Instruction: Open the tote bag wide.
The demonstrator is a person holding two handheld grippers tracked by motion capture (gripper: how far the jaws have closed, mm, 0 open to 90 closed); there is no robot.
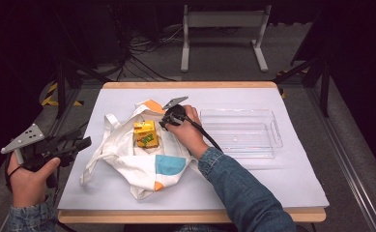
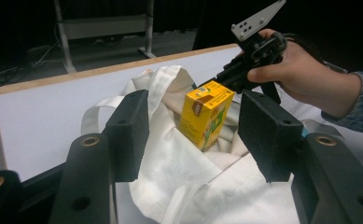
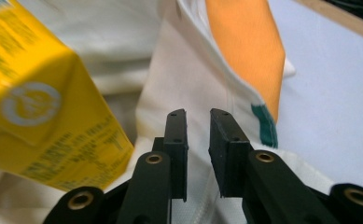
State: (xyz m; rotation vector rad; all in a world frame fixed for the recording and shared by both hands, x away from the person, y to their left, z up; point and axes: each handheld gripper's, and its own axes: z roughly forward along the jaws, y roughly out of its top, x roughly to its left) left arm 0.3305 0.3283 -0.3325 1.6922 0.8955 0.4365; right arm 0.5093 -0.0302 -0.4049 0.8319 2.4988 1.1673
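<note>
Yellow carton (image 1: pixel 145 134) stands on the cloth bag (image 1: pixel 142 159) mid-worktop. Right tool (image 3: pixel 198 122), jaws narrowly apart and empty, sits just beside it; left tool (image 1: pixel 81 143) waits half-open. Next: grip carton squarely.

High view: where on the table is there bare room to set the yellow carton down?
Bare mat lies in front of the clear tray, and a strip runs along the far edge behind it. The tray itself is empty. The middle is crowded: cloth bag, yellow carton, right gripper.
</note>
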